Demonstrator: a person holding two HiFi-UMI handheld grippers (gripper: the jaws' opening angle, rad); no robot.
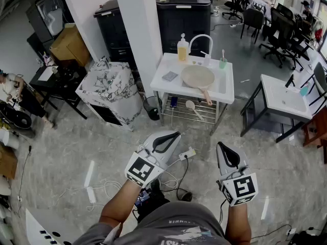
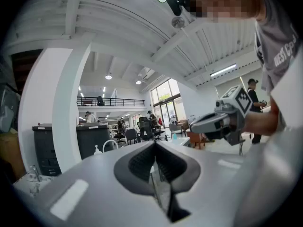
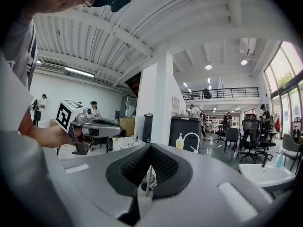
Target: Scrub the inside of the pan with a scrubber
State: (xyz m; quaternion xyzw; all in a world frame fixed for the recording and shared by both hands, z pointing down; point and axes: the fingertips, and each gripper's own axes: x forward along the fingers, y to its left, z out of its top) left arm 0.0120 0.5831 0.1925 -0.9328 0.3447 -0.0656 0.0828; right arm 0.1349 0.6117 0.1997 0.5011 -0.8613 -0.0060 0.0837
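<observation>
On sink table [image 1: 225,89]: one pan [image 1: 198,77], one bottle [image 1: 182,49]

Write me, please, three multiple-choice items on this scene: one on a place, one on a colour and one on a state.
1. Where does the pan lie?
A. on the floor
B. on the white table
C. on a black chair

2. What colour is the pump bottle beside the tap?
A. red
B. yellow
C. black

3. How are the two grippers?
A. both shut and empty
B. both wide open
C. one shut on the pan's handle

Answers:
1 B: the pan rests on the table's top.
2 B: the pump bottle's body is yellow.
3 A: the left gripper and the right gripper each have jaws together with nothing between them.
</observation>
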